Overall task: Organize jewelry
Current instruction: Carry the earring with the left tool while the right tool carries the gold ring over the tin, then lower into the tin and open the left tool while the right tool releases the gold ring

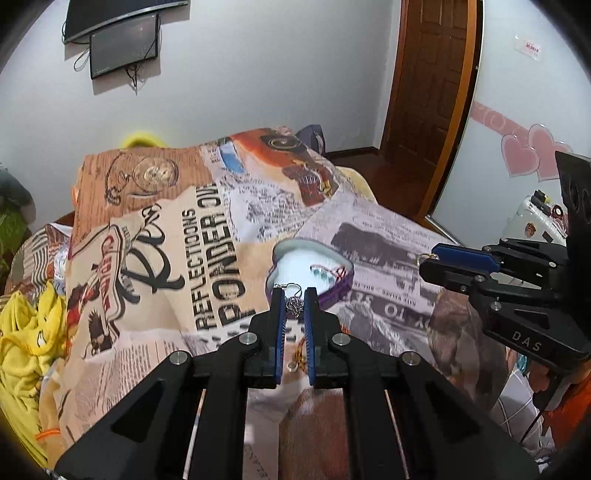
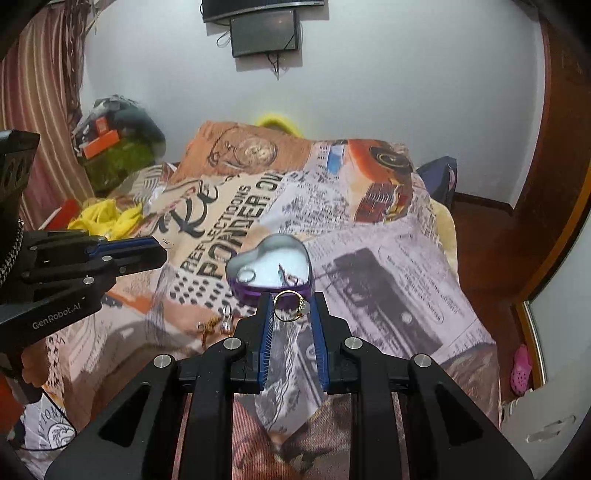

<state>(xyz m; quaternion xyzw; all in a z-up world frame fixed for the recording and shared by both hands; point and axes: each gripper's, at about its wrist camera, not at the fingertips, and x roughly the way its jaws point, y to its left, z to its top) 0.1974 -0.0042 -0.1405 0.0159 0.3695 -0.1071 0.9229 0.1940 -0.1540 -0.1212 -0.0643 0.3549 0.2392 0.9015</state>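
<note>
A purple heart-shaped tin [image 1: 334,291] [image 2: 271,291] with a white inside lies open on the bed and holds a few pieces of jewelry. My left gripper [image 1: 294,297] is shut on a silver hook earring [image 1: 293,301], held just above the tin's near rim; it shows at the left of the right wrist view [image 2: 162,249]. My right gripper [image 2: 291,304] is shut on a gold ring with a pale stone [image 2: 291,305], just short of the tin; it shows at the right of the left wrist view [image 1: 424,260]. Loose gold and silver jewelry [image 2: 216,323] [image 1: 299,360] lies on the blanket near the tin.
A printed newspaper-pattern blanket [image 1: 207,236] [image 2: 388,258] covers the bed. Yellow cloth [image 1: 26,332] [image 2: 107,218] lies at its left. A wooden door [image 1: 432,92] stands at the right, and a dark screen [image 2: 264,31] hangs on the white wall.
</note>
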